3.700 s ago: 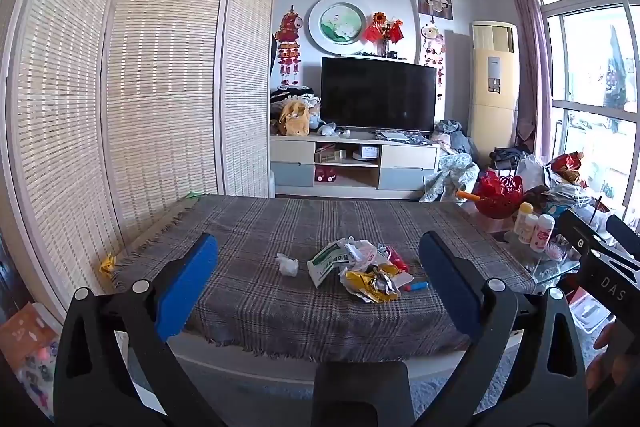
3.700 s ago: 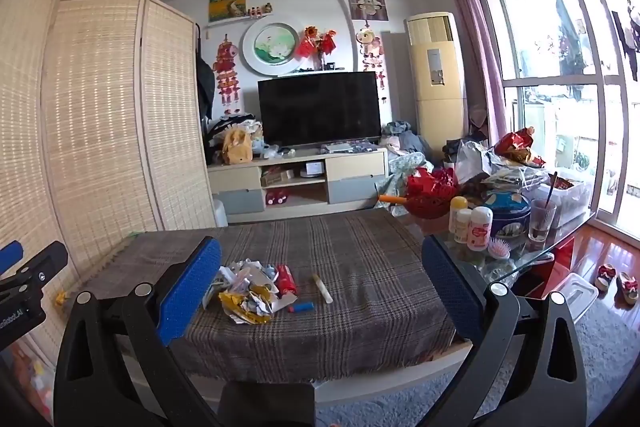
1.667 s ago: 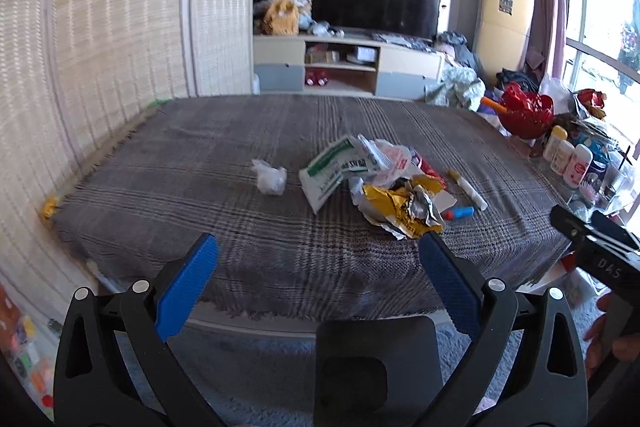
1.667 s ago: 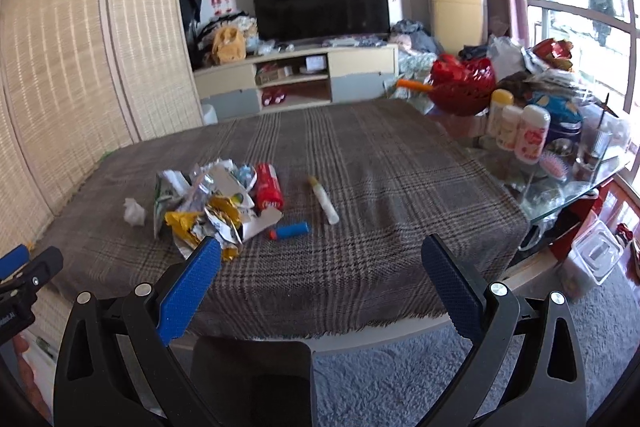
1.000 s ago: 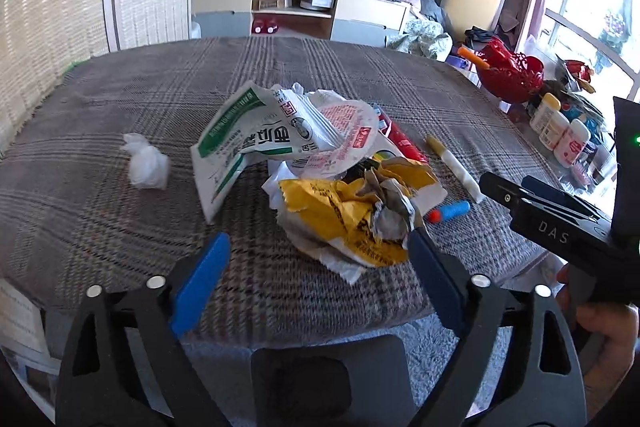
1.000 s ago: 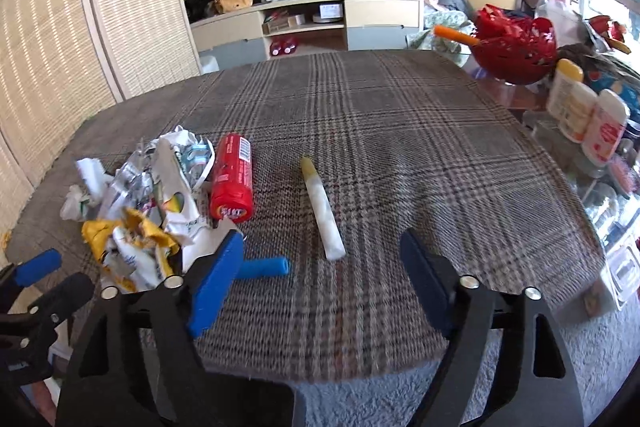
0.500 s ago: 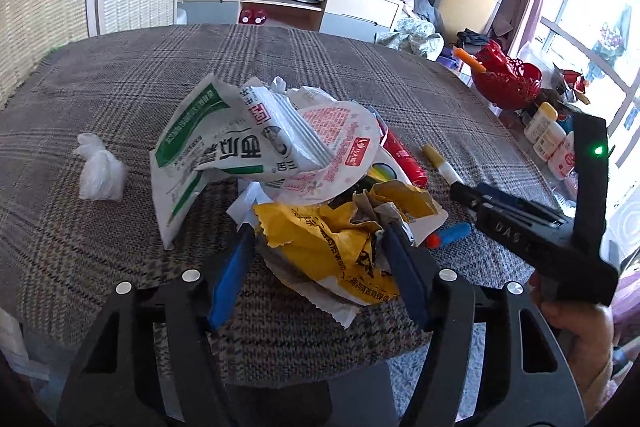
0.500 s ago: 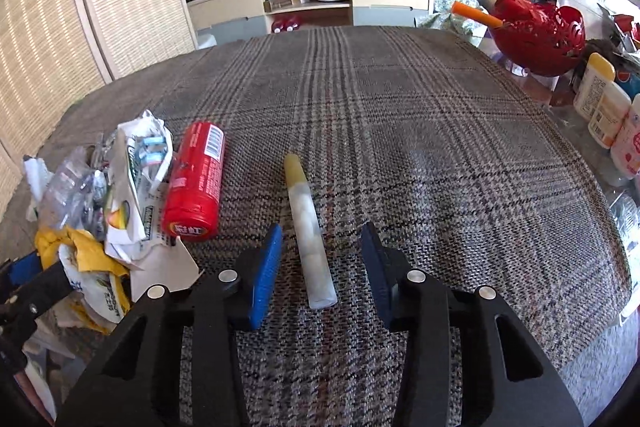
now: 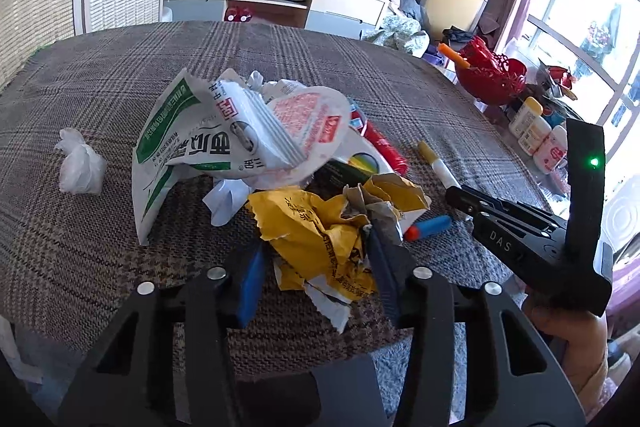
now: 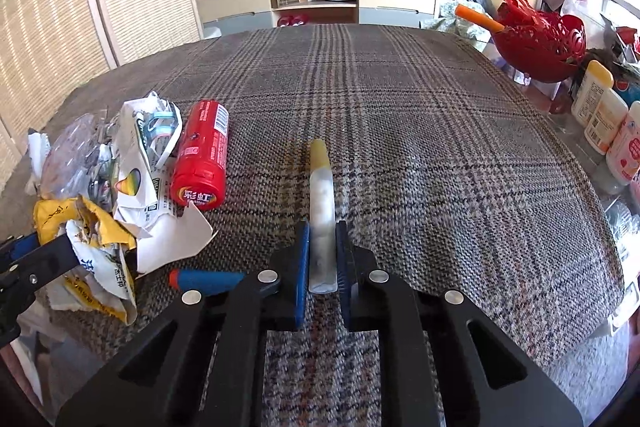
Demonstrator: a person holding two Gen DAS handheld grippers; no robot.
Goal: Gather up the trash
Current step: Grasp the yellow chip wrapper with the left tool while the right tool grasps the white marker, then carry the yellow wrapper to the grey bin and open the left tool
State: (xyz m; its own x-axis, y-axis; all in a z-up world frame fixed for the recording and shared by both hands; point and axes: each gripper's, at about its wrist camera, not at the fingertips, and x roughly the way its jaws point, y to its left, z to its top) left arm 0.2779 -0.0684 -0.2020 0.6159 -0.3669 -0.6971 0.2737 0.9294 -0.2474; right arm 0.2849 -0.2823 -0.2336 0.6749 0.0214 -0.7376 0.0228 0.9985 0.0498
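Left wrist view: the left hand-held gripper [image 9: 316,267] sits low in the centre of the frame, its jaws roughly half open and just closing in around a crumpled yellow wrapper [image 9: 320,231]. The right pad touches the crumpled paper; whether the left pad presses on it cannot be told. Behind it, mid-frame, lies a white and green bag [image 9: 180,151] over a pink-printed lid [image 9: 308,123]. A crumpled white tissue [image 9: 78,163] lies apart at the left. A blue cap [image 9: 428,227] lies just right of the wrapper. All rest on the plaid-covered table [image 9: 100,75]. At the right edge a hand [image 9: 568,339] holds the right hand-held gripper [image 9: 460,197].

Right wrist view: the right hand-held gripper's jaws have just closed, nearly shut, pressing on the near end of a white tube with a yellow cap [image 10: 321,187], low in the centre. Left of it lies a red canister [image 10: 202,155], touching the pile of wrappers [image 10: 100,187] at the left edge.
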